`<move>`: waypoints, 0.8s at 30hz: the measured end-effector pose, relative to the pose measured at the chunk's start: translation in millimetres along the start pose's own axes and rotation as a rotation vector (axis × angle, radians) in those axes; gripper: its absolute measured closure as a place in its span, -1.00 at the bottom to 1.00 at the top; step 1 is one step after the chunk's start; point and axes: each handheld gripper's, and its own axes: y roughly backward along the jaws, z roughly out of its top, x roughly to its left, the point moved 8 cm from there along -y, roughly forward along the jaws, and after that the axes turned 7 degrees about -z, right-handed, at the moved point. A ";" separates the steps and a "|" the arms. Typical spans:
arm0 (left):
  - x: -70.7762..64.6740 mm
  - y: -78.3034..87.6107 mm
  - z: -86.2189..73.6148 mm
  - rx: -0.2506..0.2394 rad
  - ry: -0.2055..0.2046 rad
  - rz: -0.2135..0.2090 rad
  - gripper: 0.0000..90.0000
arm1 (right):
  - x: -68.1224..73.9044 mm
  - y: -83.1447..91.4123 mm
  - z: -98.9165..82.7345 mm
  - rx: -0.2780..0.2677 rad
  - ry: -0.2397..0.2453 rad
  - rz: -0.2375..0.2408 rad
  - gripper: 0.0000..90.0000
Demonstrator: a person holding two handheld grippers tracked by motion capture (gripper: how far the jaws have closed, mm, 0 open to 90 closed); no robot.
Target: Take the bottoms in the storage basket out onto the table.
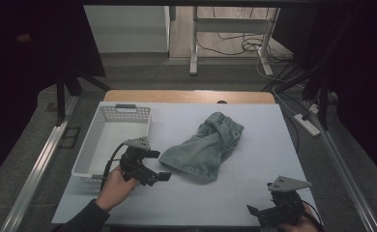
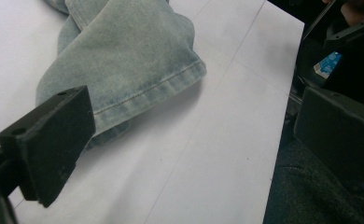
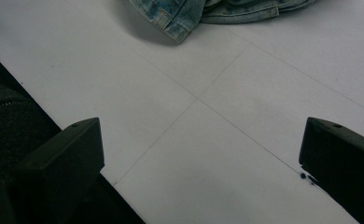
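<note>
Jeans (image 1: 207,147) lie crumpled at the table's (image 1: 254,193) centre, a white basket (image 1: 110,140) at their nine o'clock. Left gripper (image 1: 158,166), jaws apart, hovers just beside the hem; right gripper (image 1: 264,211), jaws apart, sits at five o'clock, well apart.

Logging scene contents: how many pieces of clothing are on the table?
1: denim shorts lying crumpled mid-table, right of the white basket, just ahead of the left tool. The basket's interior looks empty from above.

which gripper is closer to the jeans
The left gripper, open beside the hem of the jeans; the right gripper sits apart at the table's near edge.
</note>
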 end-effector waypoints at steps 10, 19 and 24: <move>-0.8 6.9 -6.9 -0.013 0.008 0.004 -1.00 | 0.0 0.0 0.1 -0.001 0.000 -0.001 -1.00; -2.1 12.9 -12.7 -0.020 0.015 0.013 -1.00 | 0.0 0.0 0.1 -0.001 0.000 -0.001 -1.00; -2.7 15.8 -17.0 -0.020 0.020 0.021 -1.00 | 0.0 0.0 0.1 -0.001 0.001 -0.002 -1.00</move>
